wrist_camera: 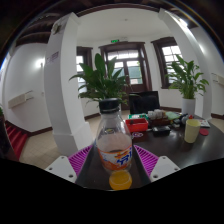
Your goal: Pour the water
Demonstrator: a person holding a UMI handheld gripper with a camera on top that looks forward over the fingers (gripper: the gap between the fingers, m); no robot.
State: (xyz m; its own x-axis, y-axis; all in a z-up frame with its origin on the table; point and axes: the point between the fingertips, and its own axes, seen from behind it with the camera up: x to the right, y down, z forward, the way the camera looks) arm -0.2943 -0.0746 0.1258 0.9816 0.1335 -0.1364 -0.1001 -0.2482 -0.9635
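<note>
Fingers of the gripper (115,158) clamp a clear plastic bottle (115,140) from both sides, the magenta pads (84,157) pressed against its lower body. Held upright between them, the bottle has a dark cap at the top and an orange-and-blue label around its middle, with clear liquid showing above the label. An orange-yellow round thing (120,180) sits just below the bottle's base, between the fingers; what it is cannot be told.

Beyond the bottle stretches a dark table (190,155). On it, off to the right of the bottle, stands a pale yellow cup (191,130), with a red object (161,129) and some smaller items near it that are too small to make out. A dark monitor (144,101) stands further back on the table.

Behind all this is a room with white pillars (68,80), large leafy potted plants (101,80) at the middle and at the right (186,77), and dark-framed windows (130,62) letting in daylight.
</note>
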